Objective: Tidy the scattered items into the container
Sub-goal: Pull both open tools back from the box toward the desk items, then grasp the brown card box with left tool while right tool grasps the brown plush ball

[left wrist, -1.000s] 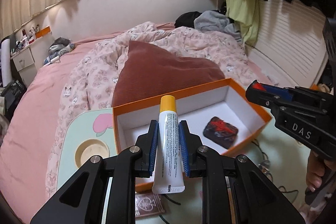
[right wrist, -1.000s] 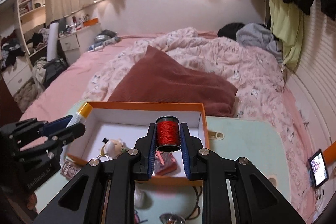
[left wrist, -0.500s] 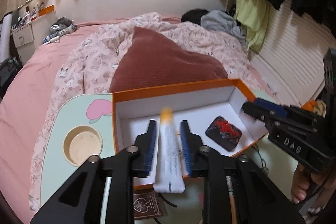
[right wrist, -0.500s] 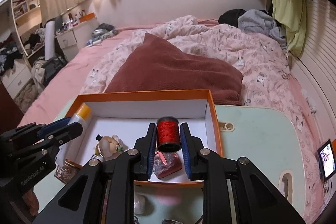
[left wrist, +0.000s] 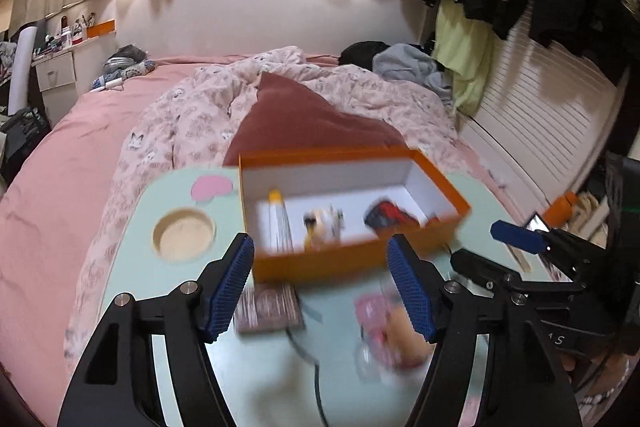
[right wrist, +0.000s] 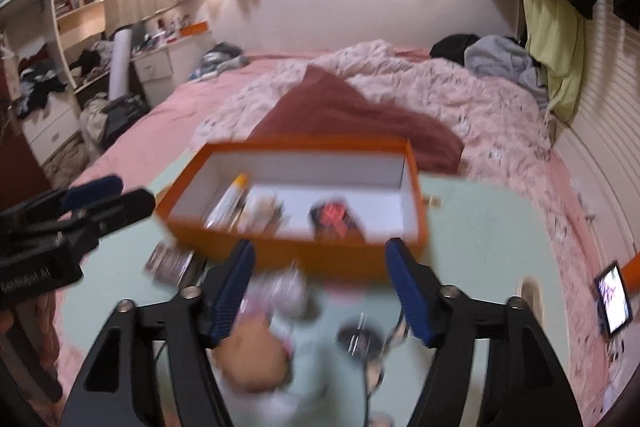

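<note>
The orange box (left wrist: 352, 259) with a white inside stands on the pale green lap table (left wrist: 160, 267). In it lie the white tube with a yellow cap (left wrist: 276, 223), a small figurine (left wrist: 320, 223) and a dark red-marked item (left wrist: 390, 215). My left gripper (left wrist: 320, 259) hangs in front of the box, jaws opening, nothing between them. My right gripper (right wrist: 320, 263) is likewise short of the box (right wrist: 300, 255), jaws opening and empty. The tube (right wrist: 228, 203) and a blurred dark and red shape (right wrist: 336, 219) show inside; I cannot pick out the spool.
On the table before the box lie a card pack (left wrist: 266, 309), a blurred pink item (left wrist: 384, 327), a peach round thing (right wrist: 252, 351), a dark round item (right wrist: 360, 339) and a cable. A round cup recess (left wrist: 184, 235) is at the left. Behind lies a bed; a lit phone (right wrist: 612, 299) is at the right.
Both grippers were shut, the left on the tube and the right on a red thread spool, over the box. Both have let go, opened wide and pulled back from the box.
</note>
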Tool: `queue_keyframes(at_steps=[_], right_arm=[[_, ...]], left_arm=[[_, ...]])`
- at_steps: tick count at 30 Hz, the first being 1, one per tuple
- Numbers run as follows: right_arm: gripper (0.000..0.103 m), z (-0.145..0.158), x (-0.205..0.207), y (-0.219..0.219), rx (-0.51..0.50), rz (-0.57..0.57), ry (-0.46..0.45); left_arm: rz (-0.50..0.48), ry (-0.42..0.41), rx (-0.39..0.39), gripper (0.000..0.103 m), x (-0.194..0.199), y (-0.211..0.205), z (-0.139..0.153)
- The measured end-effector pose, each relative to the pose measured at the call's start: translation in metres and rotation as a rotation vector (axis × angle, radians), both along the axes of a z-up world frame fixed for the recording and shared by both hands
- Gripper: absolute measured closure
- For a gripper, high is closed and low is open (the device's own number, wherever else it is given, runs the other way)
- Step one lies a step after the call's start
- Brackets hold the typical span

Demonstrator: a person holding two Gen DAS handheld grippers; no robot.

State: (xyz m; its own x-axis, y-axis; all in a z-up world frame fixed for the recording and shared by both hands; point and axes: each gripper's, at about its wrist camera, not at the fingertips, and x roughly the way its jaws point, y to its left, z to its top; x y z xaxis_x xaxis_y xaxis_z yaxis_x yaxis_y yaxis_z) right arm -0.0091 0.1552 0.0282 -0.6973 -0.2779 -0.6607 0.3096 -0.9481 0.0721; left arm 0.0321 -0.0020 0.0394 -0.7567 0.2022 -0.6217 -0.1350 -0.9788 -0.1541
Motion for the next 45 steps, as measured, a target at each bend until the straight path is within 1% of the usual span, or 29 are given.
queue_keyframes(at_steps=[2,4,5,7,9,11,13,15,16,19,21,25,27,29,32,34,36,38,39,40,41,42,44,45], right_arm=[[0.032,-0.014,0.021,0.004,0.0,0.003,-0.045],[0.032,-0.03,0.038,0.008,-0.022,0.002,-0.072],[0.032,-0.039,0.045,0.009,-0.02,0.003,-0.089],[0.032,-0.051,0.056,0.008,0.013,-0.012,-0.102],[0.032,-0.058,0.065,0.005,0.077,-0.042,-0.086],[0.032,-0.061,0.068,0.001,0.109,-0.041,-0.08],[0.032,-0.067,0.064,-0.001,0.111,-0.037,-0.105],[0.032,-0.078,0.059,-0.002,0.121,-0.04,-0.155],[0.031,-0.08,0.058,-0.001,0.122,-0.039,-0.161],[0.027,-0.082,0.058,0.0,0.126,-0.033,-0.168],[0.022,-0.084,0.059,0.0,0.125,-0.022,-0.172],[0.022,-0.083,0.06,0.0,0.124,-0.021,-0.172],[0.022,-0.083,0.061,0.0,0.124,-0.02,-0.172],[0.021,-0.082,0.061,-0.001,0.123,-0.019,-0.172],[0.02,-0.082,0.062,-0.001,0.115,-0.016,-0.172],[0.02,-0.081,0.062,-0.001,0.11,-0.016,-0.172],[0.02,-0.081,0.062,-0.001,0.108,-0.015,-0.172],[0.02,-0.081,0.062,-0.001,0.107,-0.016,-0.173],[0.02,-0.08,0.062,-0.001,0.106,-0.016,-0.173],[0.02,-0.08,0.062,0.0,0.103,-0.016,-0.173],[0.02,-0.08,0.062,0.0,0.099,-0.016,-0.173],[0.02,-0.08,0.062,0.0,0.094,-0.016,-0.173],[0.02,-0.079,0.062,0.002,0.078,-0.015,-0.171],[0.02,-0.079,0.062,0.003,0.069,-0.015,-0.171]], left_arm=[[-0.012,-0.021,-0.048,0.034,0.022,0.004,-0.012],[-0.001,-0.063,-0.106,0.034,0.039,0.007,-0.027],[0.008,-0.079,-0.118,0.034,0.045,0.007,-0.034],[0.018,-0.111,-0.104,0.034,0.058,0.005,-0.05],[0.022,-0.137,-0.074,0.034,0.062,0.002,-0.062],[0.037,-0.152,-0.083,0.034,0.059,0.001,-0.07],[0.07,-0.17,-0.102,0.034,0.052,-0.001,-0.078],[0.057,-0.206,-0.078,0.032,0.048,-0.003,-0.089],[0.051,-0.192,-0.074,0.031,0.049,-0.002,-0.091],[0.047,-0.189,-0.069,0.031,0.051,-0.002,-0.091],[0.046,-0.188,-0.056,0.031,0.051,-0.004,-0.09],[0.019,-0.185,0.063,0.031,0.048,-0.019,-0.086],[0.054,-0.163,0.079,0.031,0.042,-0.027,-0.08],[0.087,-0.146,0.057,0.031,0.031,-0.031,-0.073],[0.094,-0.149,0.004,0.031,0.006,-0.027,-0.069],[0.091,-0.157,-0.035,0.031,-0.011,-0.02,-0.073],[0.086,-0.186,-0.07,0.031,-0.026,-0.014,-0.081],[0.084,-0.203,-0.08,0.031,-0.035,-0.01,-0.089],[0.075,-0.215,-0.077,0.033,-0.039,-0.01,-0.093],[0.071,-0.224,-0.076,0.045,-0.041,-0.01,-0.097],[0.082,-0.209,-0.096,0.047,-0.04,-0.009,-0.096],[0.082,-0.203,-0.101,0.047,-0.037,-0.009,-0.094],[0.067,-0.176,-0.083,0.047,-0.027,-0.01,-0.09],[0.071,-0.156,-0.086,0.047,-0.021,-0.01,-0.086]])
